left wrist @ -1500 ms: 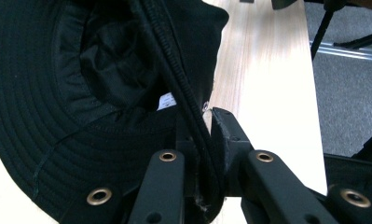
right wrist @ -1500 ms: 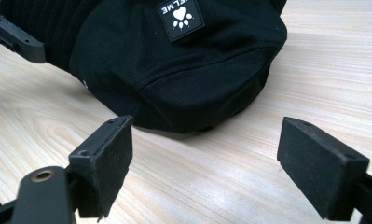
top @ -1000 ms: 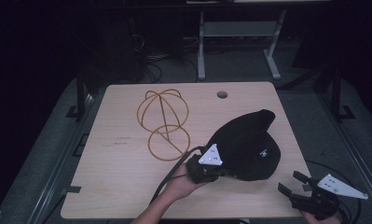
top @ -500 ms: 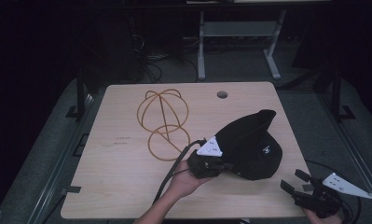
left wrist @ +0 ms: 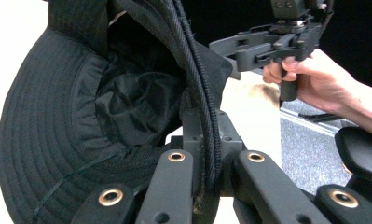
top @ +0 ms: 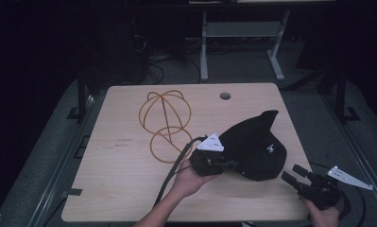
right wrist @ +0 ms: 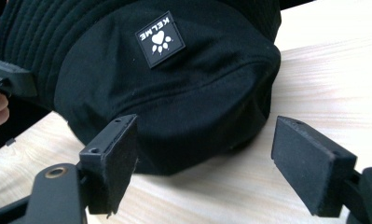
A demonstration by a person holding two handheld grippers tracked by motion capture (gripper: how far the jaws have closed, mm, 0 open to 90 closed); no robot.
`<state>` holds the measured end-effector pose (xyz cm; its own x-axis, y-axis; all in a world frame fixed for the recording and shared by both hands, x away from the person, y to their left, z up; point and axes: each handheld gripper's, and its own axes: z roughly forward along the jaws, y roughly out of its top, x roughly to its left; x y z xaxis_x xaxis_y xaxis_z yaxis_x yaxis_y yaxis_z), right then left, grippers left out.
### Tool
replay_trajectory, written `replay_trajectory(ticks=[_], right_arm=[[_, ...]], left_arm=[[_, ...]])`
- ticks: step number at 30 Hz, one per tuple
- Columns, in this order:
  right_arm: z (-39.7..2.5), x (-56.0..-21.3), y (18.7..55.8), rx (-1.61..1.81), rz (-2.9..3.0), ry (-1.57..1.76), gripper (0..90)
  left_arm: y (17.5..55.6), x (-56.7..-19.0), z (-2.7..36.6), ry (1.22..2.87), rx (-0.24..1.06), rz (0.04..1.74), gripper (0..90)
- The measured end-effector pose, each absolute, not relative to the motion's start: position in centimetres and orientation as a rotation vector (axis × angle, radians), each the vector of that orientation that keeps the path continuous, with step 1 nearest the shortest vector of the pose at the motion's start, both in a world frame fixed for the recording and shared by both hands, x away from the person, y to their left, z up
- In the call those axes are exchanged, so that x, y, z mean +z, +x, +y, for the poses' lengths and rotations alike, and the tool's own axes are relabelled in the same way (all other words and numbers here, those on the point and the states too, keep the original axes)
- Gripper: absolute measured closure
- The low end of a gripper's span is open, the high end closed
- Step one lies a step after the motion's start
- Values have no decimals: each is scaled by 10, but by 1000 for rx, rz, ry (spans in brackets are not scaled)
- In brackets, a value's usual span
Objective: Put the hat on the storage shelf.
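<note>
Black hat (top: 254, 149) — brim peak points far-right | left gripper (top: 213, 161) fingers clamp brim | right gripper (top: 299, 178) fingers wide, empty

Left gripper (left wrist: 207, 140) seen from behind its linkage, brass rivets on black arms at bottom. Fingers closed on the edge of a black hat (left wrist: 81, 116), gripping the corded rim (left wrist: 193, 70) that runs down between them. Hat's stitched brim curves along the left, dark lining visible inside the crown. Upper right: the other gripper (left wrist: 267, 44), held by a hand (left wrist: 314, 79), near the hat, contact not clear. Pale tabletop (left wrist: 249, 116) behind, grey floor (left wrist: 305, 149) at right.
</note>
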<state>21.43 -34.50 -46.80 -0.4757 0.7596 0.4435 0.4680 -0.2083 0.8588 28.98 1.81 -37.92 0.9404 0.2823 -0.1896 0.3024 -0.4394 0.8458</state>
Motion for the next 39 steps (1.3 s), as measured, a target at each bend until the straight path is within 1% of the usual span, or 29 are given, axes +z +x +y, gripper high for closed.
replay_trajectory(ticks=[10,14,19,21,23,24,27,32,35,39], right_arm=[[-348,-472,232,1820,1734,1577,253],[-350,-481,239,1855,1728,1661,272],[-345,-484,245,1907,1761,1687,315],[-344,-486,247,1919,1758,1711,365],[-342,-486,249,1943,1748,1706,472],[-340,-484,249,1923,1754,1710,510],[-333,-478,249,1828,1806,1683,668],[-333,-476,248,1789,1801,1621,845],[-332,-473,246,1764,1796,1593,877],[-333,-472,244,1770,1782,1583,885]], left_arm=[[287,-380,15,2051,-25,393,864],[286,-381,15,2048,-25,389,864],[286,-383,13,2051,-31,381,864],[285,-383,12,2050,-28,380,864],[285,-383,12,2047,-26,378,864],[286,-383,12,2054,-24,375,864],[286,-383,13,2050,-26,381,864],[284,-384,14,2064,-14,370,863],[281,-387,15,2076,-7,364,863],[278,-388,15,2100,17,351,862]])
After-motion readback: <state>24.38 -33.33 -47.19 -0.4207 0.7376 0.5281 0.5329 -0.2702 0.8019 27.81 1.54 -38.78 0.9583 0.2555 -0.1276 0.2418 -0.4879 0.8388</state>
